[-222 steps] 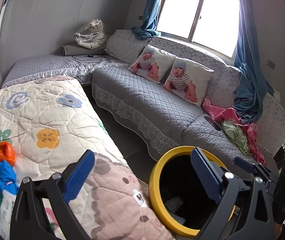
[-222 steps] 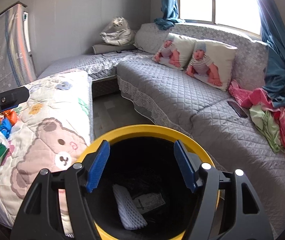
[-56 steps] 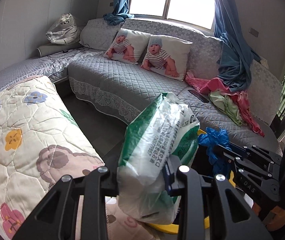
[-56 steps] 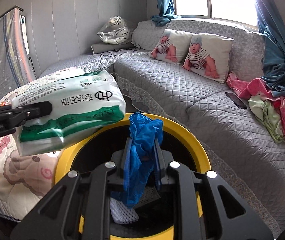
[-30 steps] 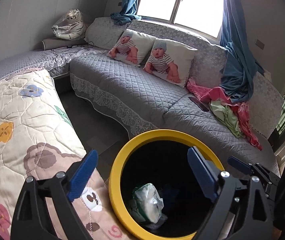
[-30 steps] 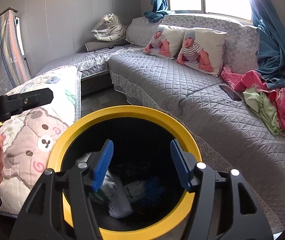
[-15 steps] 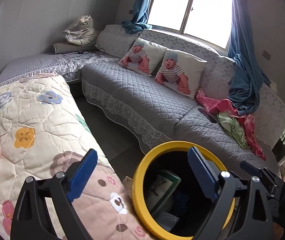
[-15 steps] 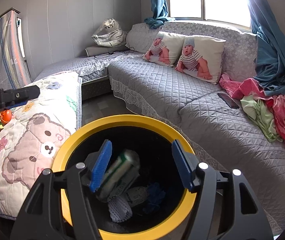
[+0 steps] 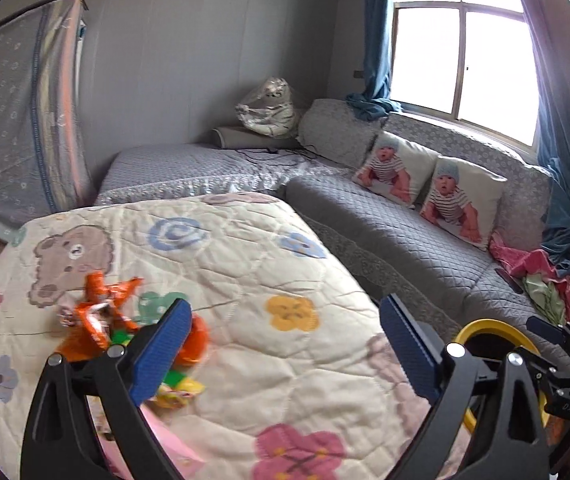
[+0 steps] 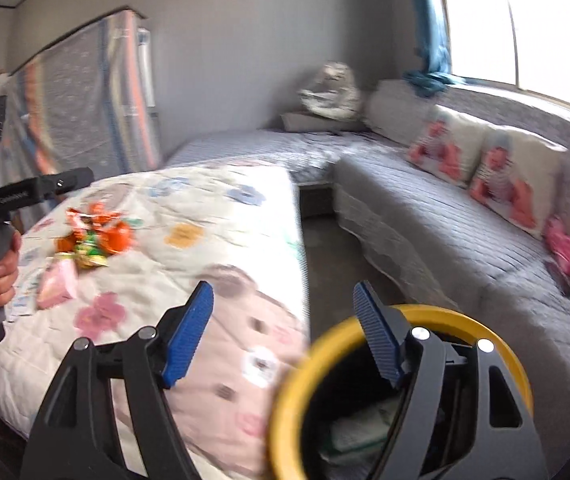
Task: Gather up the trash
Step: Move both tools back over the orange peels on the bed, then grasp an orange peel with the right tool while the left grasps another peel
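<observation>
Both empty: left hand-held gripper (image 9: 281, 344) spread wide, right hand-held gripper (image 10: 283, 330) opening beside the yellow bin (image 10: 397, 316). Orange wrappers (image 9: 101, 312), lower left on the quilt (image 9: 245, 264), are crinkly and could slip a hasty pinch.

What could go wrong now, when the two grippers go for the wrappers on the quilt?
1. The wrappers lie in a loose, crinkled heap on the soft quilt; the open left gripper may pinch quilt fabric or catch only one piece.
2. The right gripper, its jaws opening and empty, hangs over the yellow bin; a swing might knock its rim.
3. Both views are blurred, so aim may suffer.
</observation>
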A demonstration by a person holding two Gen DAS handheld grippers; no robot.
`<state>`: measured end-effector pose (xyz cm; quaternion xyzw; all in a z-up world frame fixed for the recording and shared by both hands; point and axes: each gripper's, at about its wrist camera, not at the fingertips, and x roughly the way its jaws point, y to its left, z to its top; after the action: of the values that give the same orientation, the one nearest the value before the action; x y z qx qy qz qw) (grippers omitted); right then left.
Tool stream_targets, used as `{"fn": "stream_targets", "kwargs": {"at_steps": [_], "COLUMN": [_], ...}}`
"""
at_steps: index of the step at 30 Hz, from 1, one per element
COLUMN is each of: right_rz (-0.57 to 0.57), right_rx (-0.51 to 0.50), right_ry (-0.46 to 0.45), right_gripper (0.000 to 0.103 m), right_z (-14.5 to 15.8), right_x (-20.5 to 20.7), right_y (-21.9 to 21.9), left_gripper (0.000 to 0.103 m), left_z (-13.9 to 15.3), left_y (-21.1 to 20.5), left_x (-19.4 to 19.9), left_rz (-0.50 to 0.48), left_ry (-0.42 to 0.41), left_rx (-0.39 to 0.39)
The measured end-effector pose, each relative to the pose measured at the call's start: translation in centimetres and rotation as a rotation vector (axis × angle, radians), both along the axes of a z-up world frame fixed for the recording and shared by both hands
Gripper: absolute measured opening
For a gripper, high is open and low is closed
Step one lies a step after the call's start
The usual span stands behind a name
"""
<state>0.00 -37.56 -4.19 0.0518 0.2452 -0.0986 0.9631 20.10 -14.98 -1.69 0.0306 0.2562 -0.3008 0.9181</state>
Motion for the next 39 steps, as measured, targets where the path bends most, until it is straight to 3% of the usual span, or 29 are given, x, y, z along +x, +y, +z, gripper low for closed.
{"fn": "stream_targets", "kwargs": {"at_steps": [8, 13, 24, 39], "right_rz": [0.294, 0.386, 0.432, 0.469], "right_rx": [-0.053, -0.056, -0.066, -0.017], "right_ry": [-0.021, 0.019, 0.120, 0.242], "right_gripper": [0.075, 0.074, 0.074, 0.066], "right_z": [0.8, 0.3, -2.3, -4.7], "right_x": [9.2, 14.4, 21.3, 26.0], "right_y": [9.6, 13.5, 15.7, 16.4], "left_gripper": [0.095, 0.095, 0.094, 0.086], "left_z": [-1.5, -4.3, -8.5, -10.6], "left_y": [12.1, 16.1, 17.1, 15.1], "left_x": [4.5, 6.7, 10.2, 13.7], "left_rz": [0.203, 0.237, 0.245, 0.166], "left_ry": [-0.024, 0.010, 0.107, 0.230], "left_rx": [0.055, 0.099, 0.149, 0.185]}}
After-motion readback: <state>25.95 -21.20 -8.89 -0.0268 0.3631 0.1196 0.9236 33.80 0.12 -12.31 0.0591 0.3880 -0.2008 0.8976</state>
